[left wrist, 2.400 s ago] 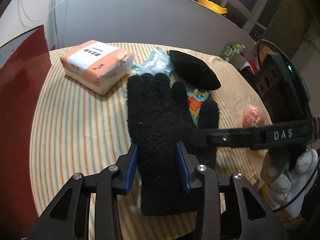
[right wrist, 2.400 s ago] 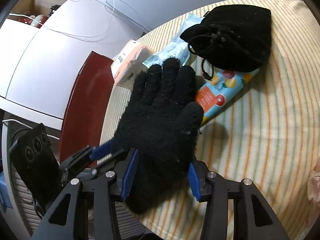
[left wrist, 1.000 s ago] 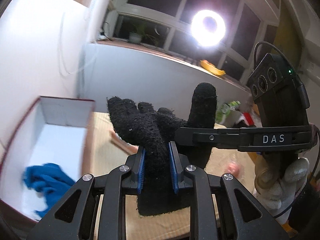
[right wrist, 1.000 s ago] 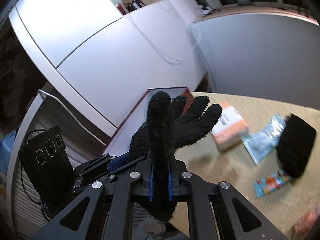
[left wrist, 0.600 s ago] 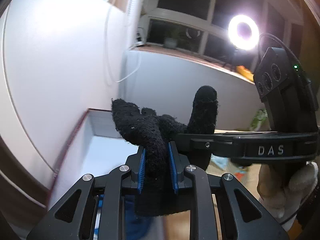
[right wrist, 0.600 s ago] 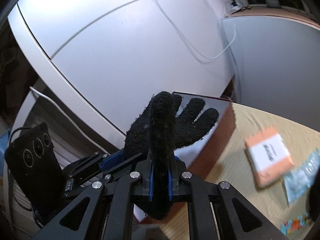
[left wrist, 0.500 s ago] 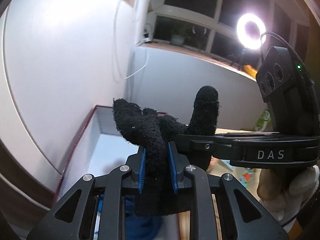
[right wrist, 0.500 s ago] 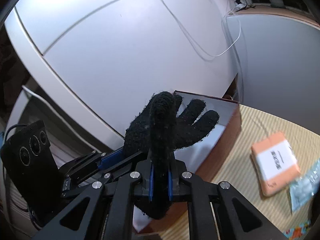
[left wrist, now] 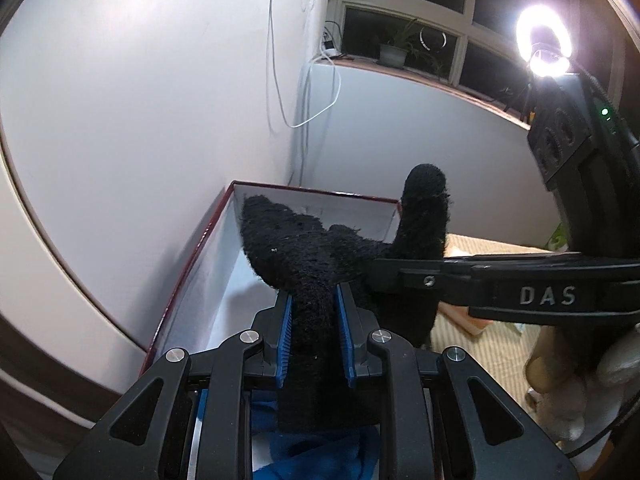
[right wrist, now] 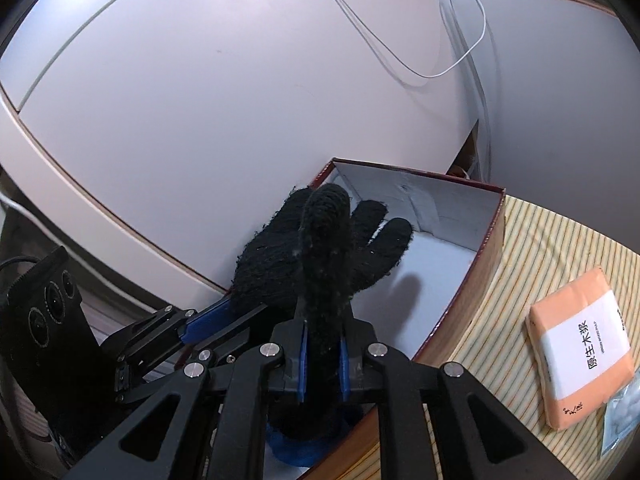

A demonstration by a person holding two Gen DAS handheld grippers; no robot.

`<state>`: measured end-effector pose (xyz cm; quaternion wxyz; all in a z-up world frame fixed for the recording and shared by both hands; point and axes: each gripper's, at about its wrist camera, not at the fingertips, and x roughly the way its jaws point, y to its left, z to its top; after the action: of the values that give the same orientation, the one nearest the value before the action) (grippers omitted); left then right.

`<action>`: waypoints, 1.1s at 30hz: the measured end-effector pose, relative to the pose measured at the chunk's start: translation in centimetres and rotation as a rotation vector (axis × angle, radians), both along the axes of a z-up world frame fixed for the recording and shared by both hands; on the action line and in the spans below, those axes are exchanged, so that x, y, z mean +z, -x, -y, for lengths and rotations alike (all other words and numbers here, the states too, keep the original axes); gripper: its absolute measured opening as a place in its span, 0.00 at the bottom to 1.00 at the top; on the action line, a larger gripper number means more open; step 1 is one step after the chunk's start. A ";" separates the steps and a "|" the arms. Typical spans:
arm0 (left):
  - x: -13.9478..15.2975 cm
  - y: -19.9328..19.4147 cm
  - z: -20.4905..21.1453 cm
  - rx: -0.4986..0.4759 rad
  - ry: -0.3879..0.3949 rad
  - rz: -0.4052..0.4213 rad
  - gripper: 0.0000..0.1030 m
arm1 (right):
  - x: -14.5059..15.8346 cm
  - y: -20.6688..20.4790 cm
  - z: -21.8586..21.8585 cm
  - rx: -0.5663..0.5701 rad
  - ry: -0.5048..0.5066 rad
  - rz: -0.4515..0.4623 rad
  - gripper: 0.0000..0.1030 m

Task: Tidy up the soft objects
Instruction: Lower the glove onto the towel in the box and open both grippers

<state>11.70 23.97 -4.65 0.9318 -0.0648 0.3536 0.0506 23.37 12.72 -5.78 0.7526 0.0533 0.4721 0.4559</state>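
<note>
Fuzzy black knit glove (left wrist: 308, 256) carried over the white-lined red box (right wrist: 452, 216).
Left claw (left wrist: 312, 340) and right claw (right wrist: 322, 364) both pinch it tight; uneven release could snag it on the rim.

Black grippers (left wrist: 312, 340) w/ blue-padded jaws, silver screws, "DAS" lettering; white work glove (left wrist: 576, 392).

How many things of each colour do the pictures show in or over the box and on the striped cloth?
Black: 1, the glove, held over the box
Blue: 1, the fabric lying in the box
Orange: 1, the tissue pack on the striped cloth
Clear bluish: 1, the packet, cut off by the edge
Total: 4
</note>
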 end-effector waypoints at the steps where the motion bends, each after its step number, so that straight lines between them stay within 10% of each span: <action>1: 0.0 -0.3 -0.1 0.009 -0.007 -0.005 0.18 | -0.1 -0.1 0.0 -0.004 0.005 -0.001 0.13; 6: -0.1 -0.5 -0.3 0.050 -0.022 -0.015 0.33 | 0.4 0.2 1.1 -0.050 0.018 0.038 0.56; 8: -0.1 -0.3 -0.4 0.061 -0.025 -0.008 0.47 | 0.7 0.2 1.6 -0.059 0.016 0.050 0.57; 33: 3.4 4.3 8.6 -0.069 -0.070 0.137 0.47 | 1.8 3.3 17.6 -0.276 0.030 0.189 0.60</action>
<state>7.41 15.40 -1.25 0.9566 -0.0232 0.2892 0.0263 20.12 -4.88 -3.96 0.8499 0.0631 0.3941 0.3442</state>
